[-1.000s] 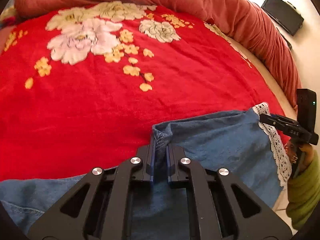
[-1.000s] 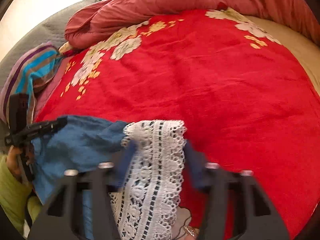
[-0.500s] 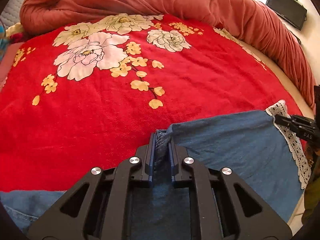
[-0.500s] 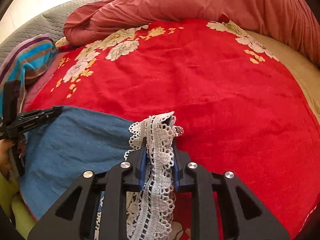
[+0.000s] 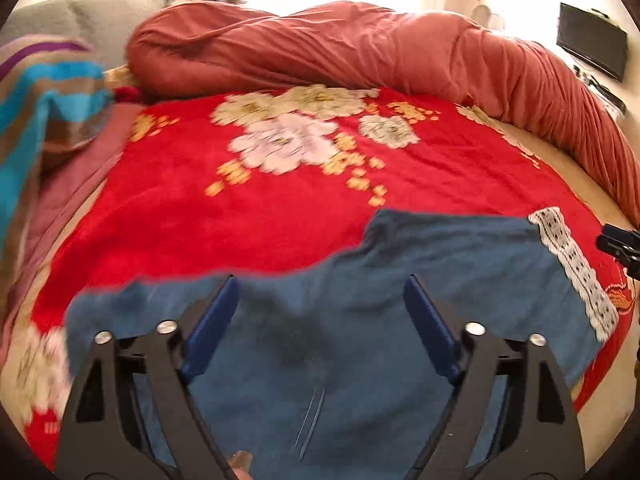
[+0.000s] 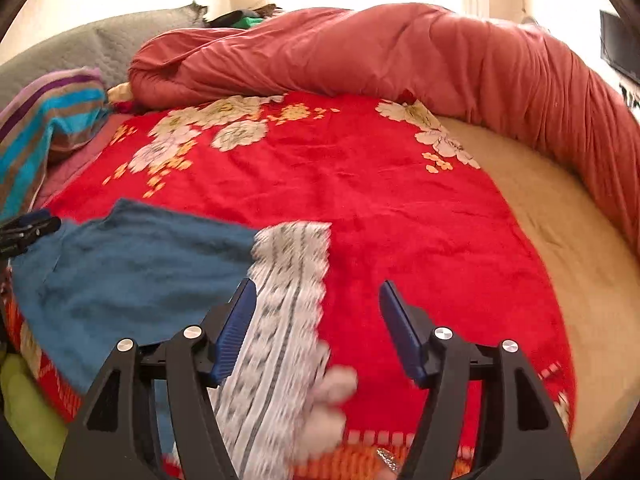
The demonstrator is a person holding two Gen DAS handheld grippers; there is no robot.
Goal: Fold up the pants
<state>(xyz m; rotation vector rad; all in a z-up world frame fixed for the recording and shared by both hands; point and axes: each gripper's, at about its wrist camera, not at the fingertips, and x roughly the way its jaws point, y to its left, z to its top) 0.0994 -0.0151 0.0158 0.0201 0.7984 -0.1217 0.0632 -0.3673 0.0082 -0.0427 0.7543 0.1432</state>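
While both grippers let go, the blue pants point(image 5: 440, 280) lie spread near the front edge of the red floral blanket point(image 5: 280, 208), with the white lace hem point(image 6: 280, 300) toward the blanket's right front corner. The left gripper point(image 5: 320, 308) has its jaws opening wide, denim below them but nothing pressed between the pads. The right gripper point(image 6: 316, 312) is opening too; the lace lies under its left finger point(image 6: 236, 328), loose and unclamped.

To finish this release well, I judge that both grippers should lift clear straight off the cloth so no pad drags the fresh fold askew, then check that the edges sit squarely before taking the next fold.

Compared with a second ago, the left jaws were pinched on a seam of the denim and the right jaws held the lace; now both are apart, the cameras sit higher and see more of the bed, and the fabric rests flat.
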